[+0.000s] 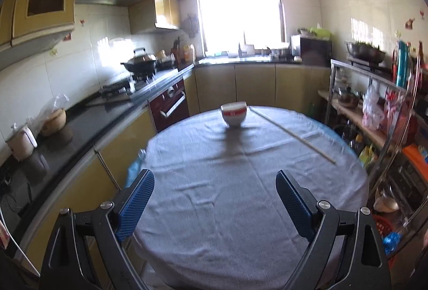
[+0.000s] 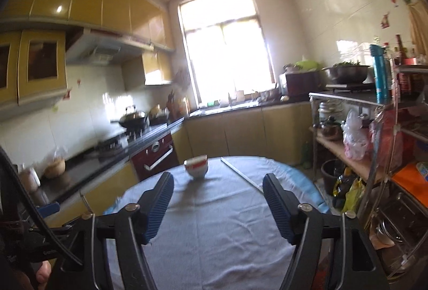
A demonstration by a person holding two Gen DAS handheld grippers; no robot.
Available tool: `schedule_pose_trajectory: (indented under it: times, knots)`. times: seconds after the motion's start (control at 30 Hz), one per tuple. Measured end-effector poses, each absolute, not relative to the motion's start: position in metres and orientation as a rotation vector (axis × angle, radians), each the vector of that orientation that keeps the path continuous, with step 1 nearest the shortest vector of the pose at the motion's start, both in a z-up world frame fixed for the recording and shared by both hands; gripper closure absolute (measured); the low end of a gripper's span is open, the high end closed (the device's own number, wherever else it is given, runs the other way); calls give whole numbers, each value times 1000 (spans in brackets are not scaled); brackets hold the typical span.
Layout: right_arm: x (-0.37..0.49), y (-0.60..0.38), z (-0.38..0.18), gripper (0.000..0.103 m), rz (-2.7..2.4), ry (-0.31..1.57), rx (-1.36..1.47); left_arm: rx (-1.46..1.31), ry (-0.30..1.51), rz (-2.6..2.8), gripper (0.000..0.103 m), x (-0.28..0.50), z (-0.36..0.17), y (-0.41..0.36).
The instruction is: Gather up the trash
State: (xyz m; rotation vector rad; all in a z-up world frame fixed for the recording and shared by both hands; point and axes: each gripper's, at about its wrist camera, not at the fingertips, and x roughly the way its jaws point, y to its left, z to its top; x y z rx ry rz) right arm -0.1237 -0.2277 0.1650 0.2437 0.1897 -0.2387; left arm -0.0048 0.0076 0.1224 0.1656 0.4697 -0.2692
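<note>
Above a cloth-covered round surface (image 1: 240, 196) in a narrow kitchen, the left tool (image 1: 214, 199) hangs with its blue-padded jaws spread wide and nothing between them. The right tool (image 2: 218, 203) is likewise empty, its jaws standing apart at a somewhat narrower gap, with only grey cloth showing between the pads.

Beyond both tools, a white bowl with a red band (image 1: 233, 113) stands upright near the far edge of the surface. A pair of pale chopsticks (image 1: 291, 134) lies just right of it, running diagonally from the far edge toward the right edge, apart from the bowl. Whether the bowl holds anything cannot be told from this angle.

No wrapper, scrap or other loose litter is visible on the cloth, and no bin or bag for collecting shows clearly in either view. Judging by that, the surface itself appears largely cleared, with the bowl and chopsticks the only items left; whether they count as trash is uncertain.

A dark counter with a wok (image 1: 139, 62) runs along the left wall, and crowded metal shelves (image 1: 374, 113) line the right.
</note>
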Motion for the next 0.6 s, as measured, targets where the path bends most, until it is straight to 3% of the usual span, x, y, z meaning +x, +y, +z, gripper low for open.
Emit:
schedule_pose_trajectory:
  times: [0.23, 0.6]
  knots:
    - [-136, -228, 174, 21, -211, 160, 278, 131, 459, -235, 11, 0, 130, 20]
    - [-60, -232, 82, 21, -196, 433, 275, 171, 638, -245, 11, 51, 31, -7]
